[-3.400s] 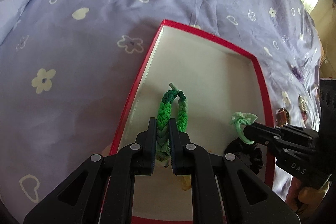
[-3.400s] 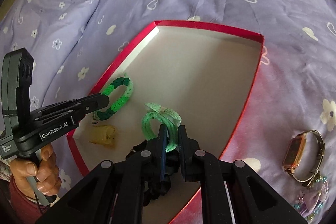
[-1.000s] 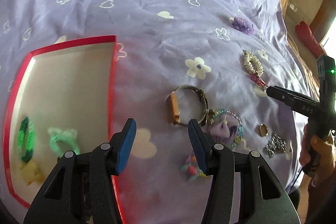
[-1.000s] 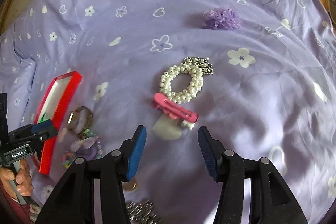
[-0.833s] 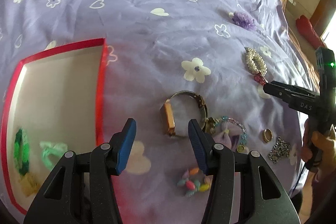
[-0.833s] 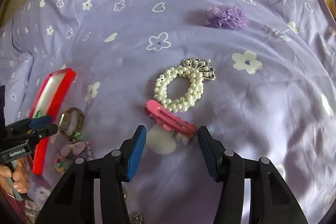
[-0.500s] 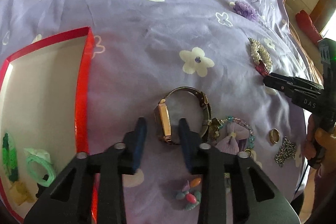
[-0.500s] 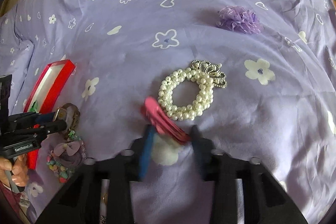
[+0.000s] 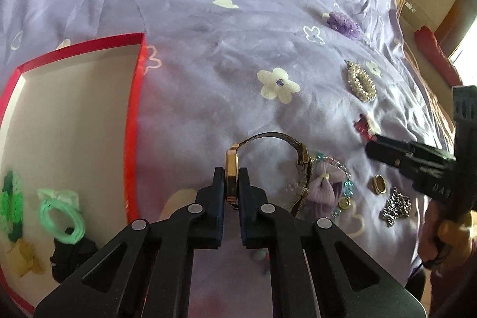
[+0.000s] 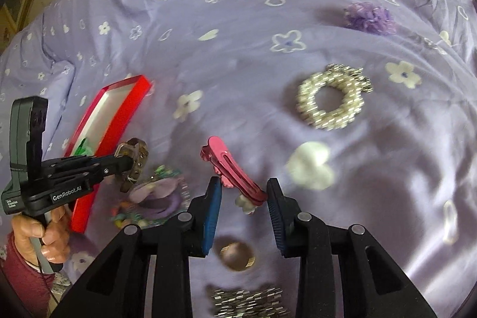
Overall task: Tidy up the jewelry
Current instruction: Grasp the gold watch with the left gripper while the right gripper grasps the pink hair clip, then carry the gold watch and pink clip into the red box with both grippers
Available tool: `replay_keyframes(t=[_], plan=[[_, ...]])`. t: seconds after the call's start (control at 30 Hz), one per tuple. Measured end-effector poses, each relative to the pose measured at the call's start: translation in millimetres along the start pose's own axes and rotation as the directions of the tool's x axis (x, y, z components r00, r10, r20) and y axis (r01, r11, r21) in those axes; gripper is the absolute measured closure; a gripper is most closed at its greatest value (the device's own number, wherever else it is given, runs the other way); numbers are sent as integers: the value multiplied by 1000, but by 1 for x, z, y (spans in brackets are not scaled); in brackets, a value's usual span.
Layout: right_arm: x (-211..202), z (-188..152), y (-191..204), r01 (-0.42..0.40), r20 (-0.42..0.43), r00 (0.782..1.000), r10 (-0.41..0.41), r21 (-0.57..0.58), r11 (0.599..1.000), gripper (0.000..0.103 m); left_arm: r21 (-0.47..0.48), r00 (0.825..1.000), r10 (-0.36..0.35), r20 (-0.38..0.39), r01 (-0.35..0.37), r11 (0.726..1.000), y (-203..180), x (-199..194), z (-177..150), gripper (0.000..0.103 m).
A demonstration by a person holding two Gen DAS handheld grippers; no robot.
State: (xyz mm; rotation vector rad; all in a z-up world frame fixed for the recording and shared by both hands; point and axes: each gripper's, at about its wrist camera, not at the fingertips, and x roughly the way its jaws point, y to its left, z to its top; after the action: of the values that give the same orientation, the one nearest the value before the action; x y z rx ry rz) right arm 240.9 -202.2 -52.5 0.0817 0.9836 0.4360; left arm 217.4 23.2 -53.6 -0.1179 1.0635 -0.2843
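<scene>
Left gripper [image 9: 231,184] clamped hard on the gold watch [image 9: 231,169], pads pinching the case edge-on, strap loop arcing off to the far side, away from the red box [image 9: 135,115]. Box just to the left of the watch, open, already holding a green braided bracelet [image 9: 13,204] and a mint hair tie [image 9: 59,213]. Right gripper [image 10: 244,198] partly closed around the pink hair clip [image 10: 232,169], long axis running slantwise from between the jaws toward the box. Clip looks lifted, so likely gripped, though right-pad contact unclear. Left hand the nearer to the box; probably first to carry across.
</scene>
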Motion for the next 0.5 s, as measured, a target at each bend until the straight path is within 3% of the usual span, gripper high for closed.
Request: replay_keyframes(t=[0.27,0.5], plan=[[-1,-2,31,-43,5,999,43,-18,999,72,-27,997,-12,71,14,1000,13,-39,-10,96],[2,5,70,-87,8,996,87,-67,994,72,-64,993,22,118,-15,998,41,-70,-20,96]])
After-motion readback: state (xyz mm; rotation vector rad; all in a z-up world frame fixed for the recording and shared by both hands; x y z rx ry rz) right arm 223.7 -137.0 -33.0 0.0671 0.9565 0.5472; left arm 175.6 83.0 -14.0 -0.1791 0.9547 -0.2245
